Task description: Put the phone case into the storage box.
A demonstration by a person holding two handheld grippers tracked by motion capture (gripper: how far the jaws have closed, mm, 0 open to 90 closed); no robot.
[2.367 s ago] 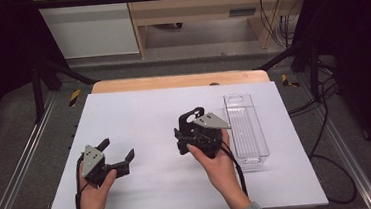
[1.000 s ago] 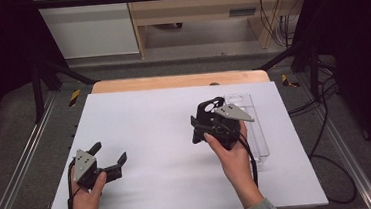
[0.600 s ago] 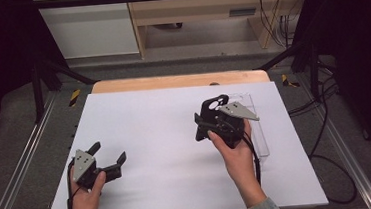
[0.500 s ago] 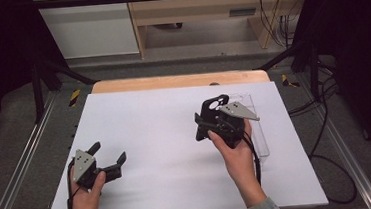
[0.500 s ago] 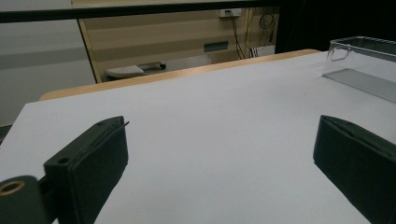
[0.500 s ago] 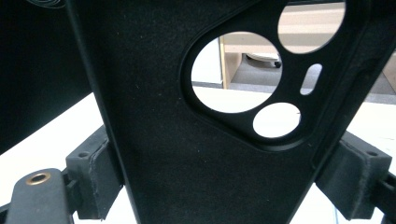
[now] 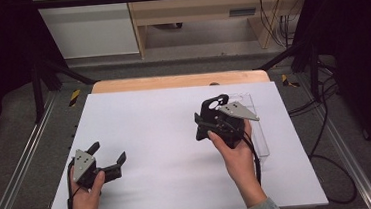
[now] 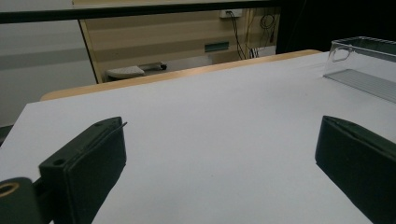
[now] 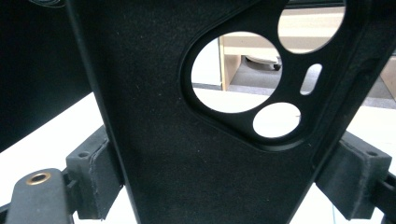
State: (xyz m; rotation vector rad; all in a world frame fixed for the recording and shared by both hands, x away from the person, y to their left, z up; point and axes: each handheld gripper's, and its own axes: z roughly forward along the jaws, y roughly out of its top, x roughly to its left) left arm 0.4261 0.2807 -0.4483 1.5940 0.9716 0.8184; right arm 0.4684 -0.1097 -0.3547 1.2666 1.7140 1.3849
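Note:
A black phone case (image 7: pixel 212 106) with round camera cut-outs stands upright above the white table, held in my right gripper (image 7: pixel 206 124). In the right gripper view the case (image 9: pixel 187 140) spans the gap, and both jaws of my right gripper (image 9: pixel 224 179) press on its sides. Just right of that hand lies a clear plastic tray (image 7: pixel 260 133). My left gripper (image 7: pixel 108 158) rests low at the table's near left with its jaws wide apart and nothing between them. The left gripper view shows my left gripper (image 8: pixel 219 163) over bare white tabletop, with the clear tray (image 8: pixel 369 65) far off.
The white table top (image 7: pixel 150 127) has a wooden strip (image 7: pixel 179 81) along its far edge. Metal rails (image 7: pixel 23 167) run down both sides. Cables (image 7: pixel 326 138) hang off the right side, and a wooden cabinet stands beyond the table.
My right gripper has carried the black case to the right and farther away, up beside the clear tray. The left gripper has slid a little left and nearer, still open.

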